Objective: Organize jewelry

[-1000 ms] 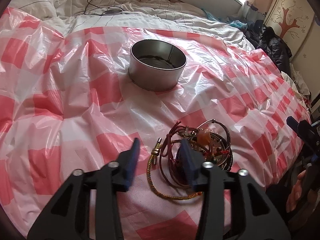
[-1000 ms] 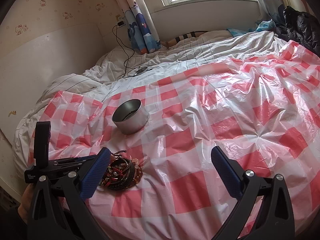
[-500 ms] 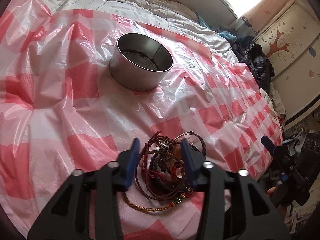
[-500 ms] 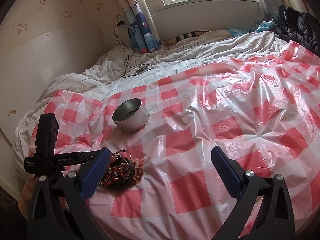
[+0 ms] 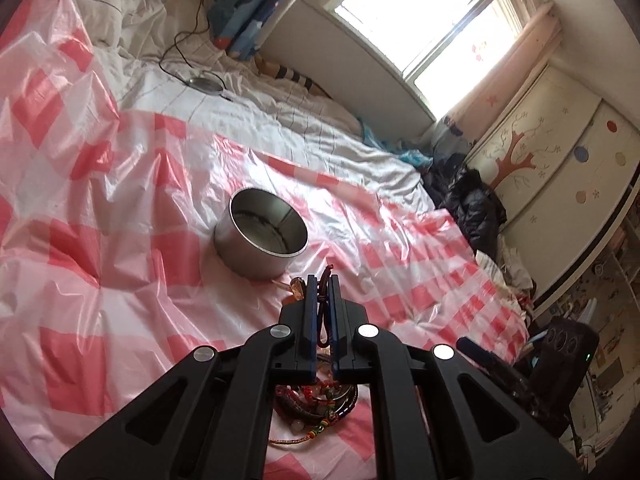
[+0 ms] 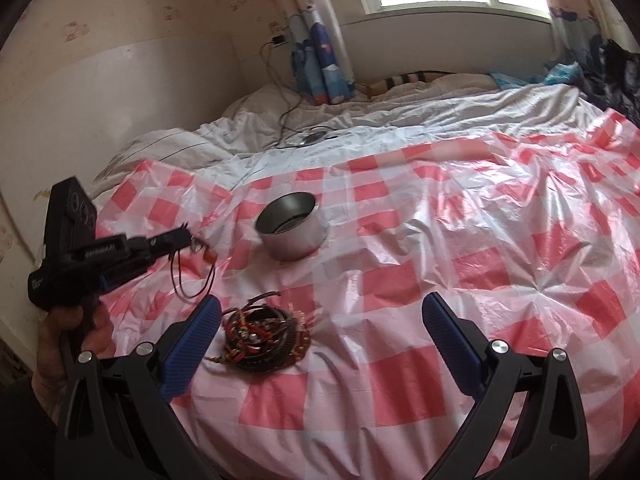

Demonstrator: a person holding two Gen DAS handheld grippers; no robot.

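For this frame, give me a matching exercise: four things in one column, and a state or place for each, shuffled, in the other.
Things:
1. left gripper
2. right gripper
3. tin
4. jewelry pile

States:
a. lying on the checked sheet, nearest the camera
b. shut on a dark red cord that hangs below it
c. standing open-topped on the sheet, beyond the pile
d. open, holding nothing

Pairs: 1-b, 2-d, 3-c, 4-a
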